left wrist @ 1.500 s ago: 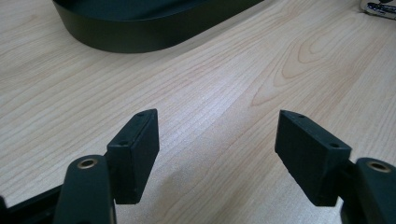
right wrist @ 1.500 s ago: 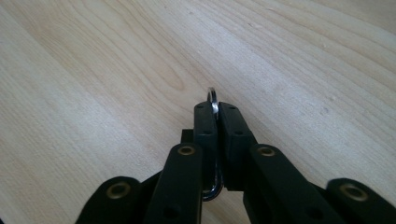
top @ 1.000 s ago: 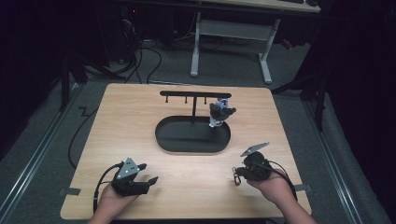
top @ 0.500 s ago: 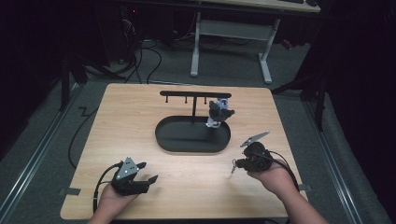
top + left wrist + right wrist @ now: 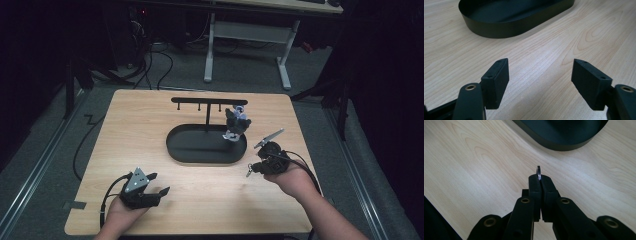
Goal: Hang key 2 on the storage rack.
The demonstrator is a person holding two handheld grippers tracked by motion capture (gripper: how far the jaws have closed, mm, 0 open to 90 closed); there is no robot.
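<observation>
Left gripper [image 5: 159, 190], at seven o'clock on the table [image 5: 150, 120], rests unmoved, jaws spread and empty. Right gripper [image 5: 248, 172], pinching a small metal ring [image 5: 538, 173], has advanced from five toward four o'clock, nearing the black hook stand [image 5: 207, 145]; hanging probably follows.

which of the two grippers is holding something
The right gripper: its jaws are shut on a thin metal ring. The left gripper is open over bare table.

Table [image 5: 150, 125] is showing pale wood grain; oval tray [image 5: 190, 152] and hook rack [image 5: 209, 101] are reading matte black; hanging figure [image 5: 236, 124] is showing grey-white-blue.
</observation>
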